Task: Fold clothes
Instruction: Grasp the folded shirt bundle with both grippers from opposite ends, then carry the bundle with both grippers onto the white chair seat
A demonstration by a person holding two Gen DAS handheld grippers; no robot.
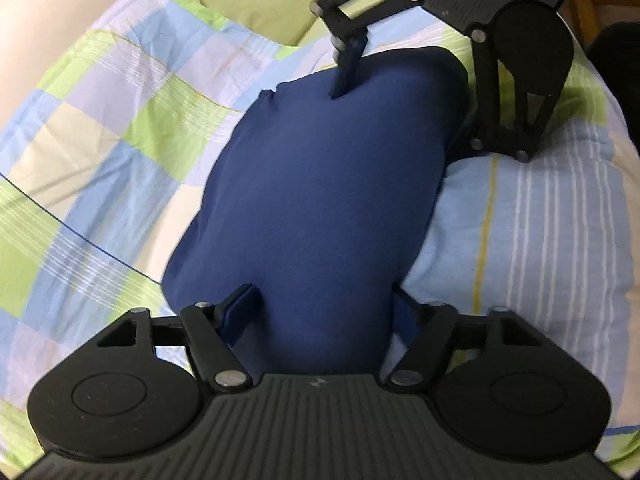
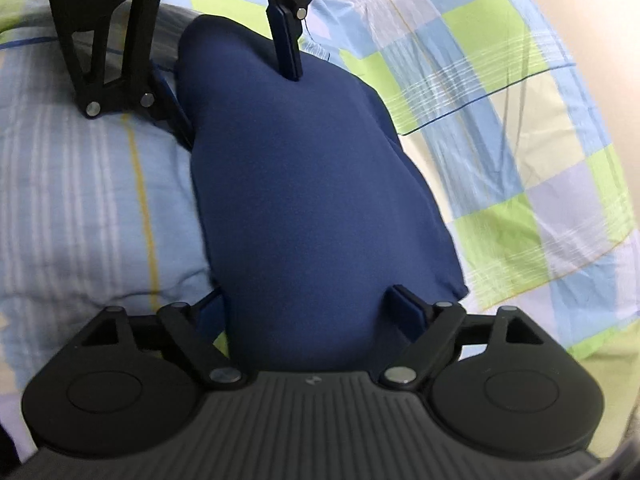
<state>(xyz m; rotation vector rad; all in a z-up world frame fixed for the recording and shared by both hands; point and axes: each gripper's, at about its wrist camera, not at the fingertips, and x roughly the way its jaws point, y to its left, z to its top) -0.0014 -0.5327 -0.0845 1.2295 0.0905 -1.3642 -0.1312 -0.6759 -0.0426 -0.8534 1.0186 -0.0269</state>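
Nearest the left wrist camera, the left gripper (image 1: 320, 312) has its jaws spread wide, one finger on each side of the near end of a folded navy blue garment (image 1: 320, 200); the cloth fills the gap between them, though whether the pads press it cannot be told. The garment lies as a long smooth bundle on a checked quilt (image 1: 120, 128) of blue, green and cream squares — its right side lies by a pale blue striped panel (image 1: 540, 216). At the far end, the right gripper (image 1: 400, 112) straddles the bundle in the same way, jaws apart, one blue fingertip (image 1: 346, 76) dug into the top of the cloth, the other down at the bundle's right edge. Beyond it a plain green pillow (image 1: 256, 4) lies against the quilt.
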